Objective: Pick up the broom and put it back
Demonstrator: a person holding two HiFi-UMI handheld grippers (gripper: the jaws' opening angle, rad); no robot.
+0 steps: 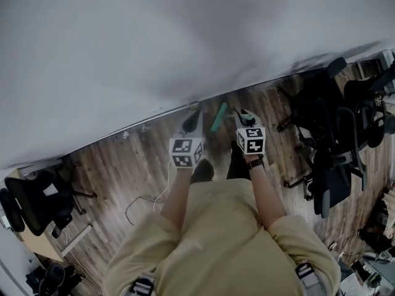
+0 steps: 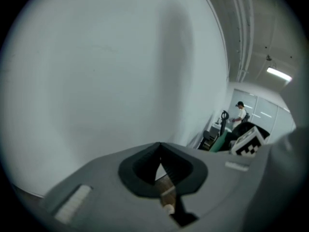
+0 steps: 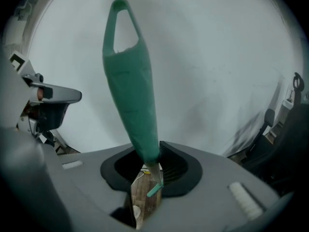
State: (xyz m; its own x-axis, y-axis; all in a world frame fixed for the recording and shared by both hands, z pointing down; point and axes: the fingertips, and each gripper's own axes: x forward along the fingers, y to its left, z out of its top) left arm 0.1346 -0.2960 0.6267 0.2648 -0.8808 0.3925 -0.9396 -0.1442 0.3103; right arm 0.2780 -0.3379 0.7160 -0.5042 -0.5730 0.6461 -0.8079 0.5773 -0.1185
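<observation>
The broom's green handle (image 3: 133, 91), with a hanging loop at its end, rises from between the jaws of my right gripper (image 3: 153, 154), which is shut on its narrow neck. In the head view the handle (image 1: 218, 117) slants up toward the white wall (image 1: 154, 42), just left of my right gripper (image 1: 245, 118). The broom's head is hidden. My left gripper (image 1: 192, 122) hangs beside it, a little to the left. Its jaws (image 2: 159, 147) meet with nothing between them, pointing at the wall. The left gripper (image 3: 48, 100) also shows at the left of the right gripper view.
The white wall meets a dark wooden floor (image 1: 142, 165) just ahead. Black office chairs (image 1: 333, 140) crowd the right side; another chair (image 1: 37, 202) stands at the left. A thin cable (image 1: 145, 202) lies on the floor. A person (image 2: 239, 112) stands far down the room.
</observation>
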